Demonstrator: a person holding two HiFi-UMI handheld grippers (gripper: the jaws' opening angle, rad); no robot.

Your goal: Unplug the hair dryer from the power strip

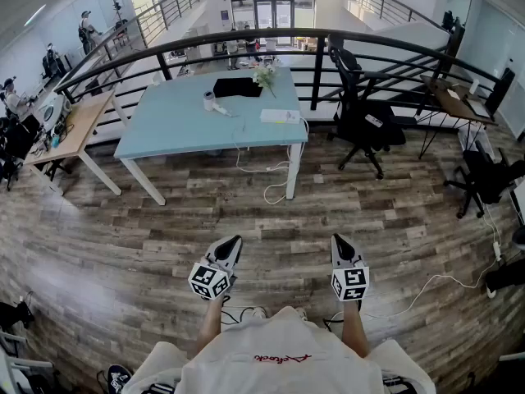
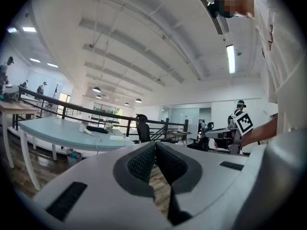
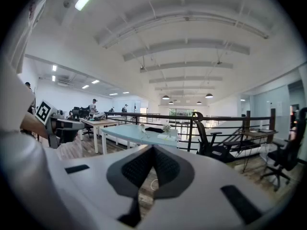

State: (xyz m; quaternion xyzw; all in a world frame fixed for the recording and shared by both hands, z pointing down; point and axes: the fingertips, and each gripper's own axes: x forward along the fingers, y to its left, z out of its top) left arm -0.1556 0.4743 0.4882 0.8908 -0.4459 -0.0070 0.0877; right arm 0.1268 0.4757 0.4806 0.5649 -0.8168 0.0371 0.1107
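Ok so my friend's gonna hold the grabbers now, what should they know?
Left gripper: shut, empty.
Right gripper: shut, empty.
Both are held over the wood floor, far from the blue table.
A white block, likely the power strip, lies near the table's right edge, a cable hanging off it. The hair dryer is too small to pick out.
Nothing touched yet. Left: walk up, find the plug, pull it out.

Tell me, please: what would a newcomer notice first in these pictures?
Probably the light blue table in the upper middle, on the wood floor before a black railing. Below, the left gripper and the right gripper are held side by side, both shut and empty.
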